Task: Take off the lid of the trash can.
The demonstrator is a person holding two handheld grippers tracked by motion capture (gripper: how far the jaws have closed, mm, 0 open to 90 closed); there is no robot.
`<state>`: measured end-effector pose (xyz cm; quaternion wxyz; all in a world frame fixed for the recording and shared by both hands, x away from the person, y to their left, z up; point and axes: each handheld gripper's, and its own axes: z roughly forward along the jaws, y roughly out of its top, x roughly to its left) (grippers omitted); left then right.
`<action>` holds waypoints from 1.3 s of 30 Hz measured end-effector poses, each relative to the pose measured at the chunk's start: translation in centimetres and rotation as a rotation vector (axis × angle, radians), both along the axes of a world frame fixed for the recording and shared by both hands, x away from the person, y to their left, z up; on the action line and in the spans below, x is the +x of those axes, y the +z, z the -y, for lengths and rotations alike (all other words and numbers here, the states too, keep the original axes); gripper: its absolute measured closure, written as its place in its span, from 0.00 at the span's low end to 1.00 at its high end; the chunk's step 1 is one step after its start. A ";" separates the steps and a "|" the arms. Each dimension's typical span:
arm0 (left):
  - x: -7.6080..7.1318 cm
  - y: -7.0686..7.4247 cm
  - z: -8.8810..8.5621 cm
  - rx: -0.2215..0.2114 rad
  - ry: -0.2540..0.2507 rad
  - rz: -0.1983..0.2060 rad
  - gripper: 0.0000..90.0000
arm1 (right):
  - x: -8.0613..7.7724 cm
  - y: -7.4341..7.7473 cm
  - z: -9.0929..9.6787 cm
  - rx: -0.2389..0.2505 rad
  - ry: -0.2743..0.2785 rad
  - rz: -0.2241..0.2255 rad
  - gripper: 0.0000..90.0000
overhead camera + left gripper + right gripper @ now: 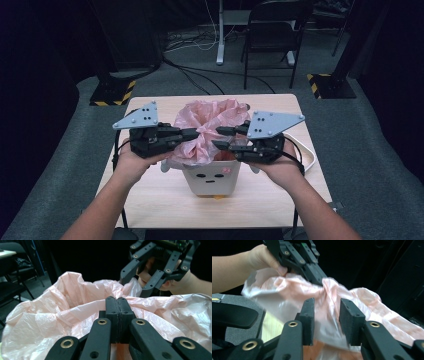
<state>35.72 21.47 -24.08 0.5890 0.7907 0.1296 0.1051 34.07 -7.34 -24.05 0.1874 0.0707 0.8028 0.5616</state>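
A small white bin [212,181] with a face drawn on its front stands in the middle of the wooden table [150,197]. A crumpled pink plastic bag [210,117] lines it and billows out over the rim. My left gripper [196,134] comes in from the left, shut on a fold of the bag [75,297]; in the left gripper view its jaws [117,307] are pressed together. My right gripper [219,137] faces it from the right and is open. In the right gripper view the pink film [329,297] lies loose between its parted pads [327,315].
A white looped handle or tray edge [308,155] lies at the table's right side. Behind the table a dark folding chair [272,30] stands on grey carpet with cables. Yellow-and-black striped stand bases [112,92] [327,85] sit at both far corners.
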 end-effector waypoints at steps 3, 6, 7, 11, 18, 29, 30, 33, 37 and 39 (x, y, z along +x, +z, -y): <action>0.1 0.4 -0.3 -0.012 0.012 0.006 1.00 | -0.1 0.1 0.8 0.010 -0.018 0.002 0.69; 0.1 0.8 -0.5 -0.016 0.020 0.015 1.00 | -0.3 0.2 1.6 0.016 -0.036 0.008 0.68; 0.1 0.9 -0.6 -0.020 0.022 0.017 1.00 | -0.3 0.3 1.8 0.018 -0.041 0.008 0.68; 0.2 1.8 -1.0 -0.045 0.031 0.030 1.00 | -0.3 0.3 2.6 0.023 -0.060 0.008 0.67; 0.5 3.0 -1.8 -0.073 0.058 0.047 1.00 | -0.3 -0.1 3.3 0.029 -0.079 -0.005 0.64; 0.0 4.8 -3.1 -0.102 0.094 0.094 1.00 | 0.2 -0.7 2.5 0.028 -0.075 -0.031 0.55; -0.1 4.9 -3.2 -0.108 0.099 0.097 1.00 | 0.3 -0.7 2.4 0.030 -0.074 -0.033 0.54; -0.3 5.3 -3.9 -0.118 0.114 0.107 1.00 | 0.5 -0.9 2.0 0.030 -0.069 -0.039 0.53; -0.6 5.8 -4.8 -0.130 0.132 0.123 1.00 | 0.6 -1.0 1.5 0.022 -0.059 -0.046 0.53; -0.8 6.0 -5.2 -0.136 0.140 0.129 1.00 | 0.6 -1.1 1.2 0.019 -0.053 -0.049 0.53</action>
